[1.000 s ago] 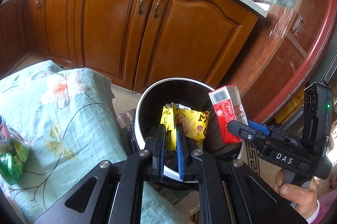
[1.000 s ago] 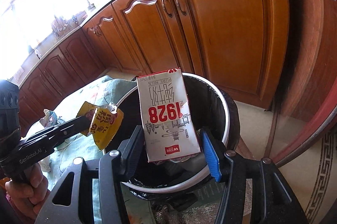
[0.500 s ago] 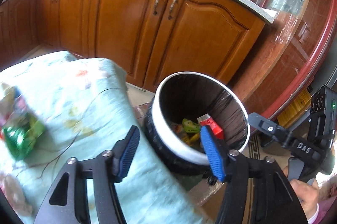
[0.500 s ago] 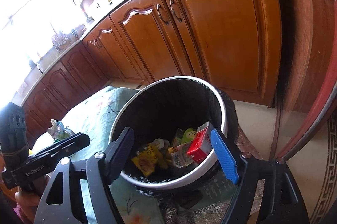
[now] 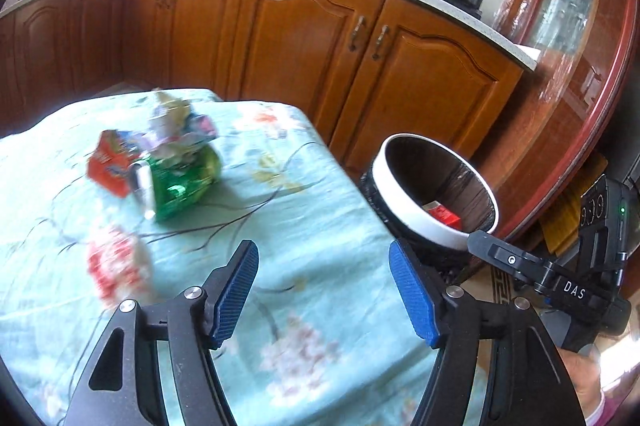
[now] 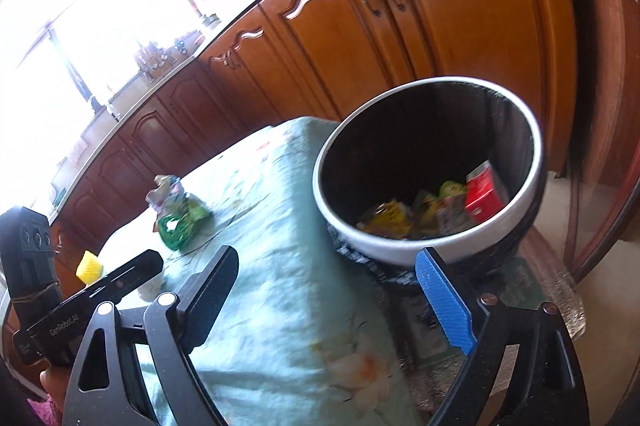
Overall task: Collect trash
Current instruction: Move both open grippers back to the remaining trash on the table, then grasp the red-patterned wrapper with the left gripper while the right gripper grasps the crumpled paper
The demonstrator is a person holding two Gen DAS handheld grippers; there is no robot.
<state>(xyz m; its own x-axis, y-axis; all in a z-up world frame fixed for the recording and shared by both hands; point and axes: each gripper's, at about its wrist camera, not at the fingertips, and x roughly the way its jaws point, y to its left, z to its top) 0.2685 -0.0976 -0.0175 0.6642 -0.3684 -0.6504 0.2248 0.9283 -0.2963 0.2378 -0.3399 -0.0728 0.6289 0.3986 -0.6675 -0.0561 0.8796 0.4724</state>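
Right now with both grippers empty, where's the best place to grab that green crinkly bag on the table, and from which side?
Probably take the green bag by its bunched, crumpled top, where loose wrappers pile up, coming from above with the open left gripper. The lower body looks puffy and slick, so the fingers might slip there. The red packet crowds its left, so the side facing the trash bin looks freer.
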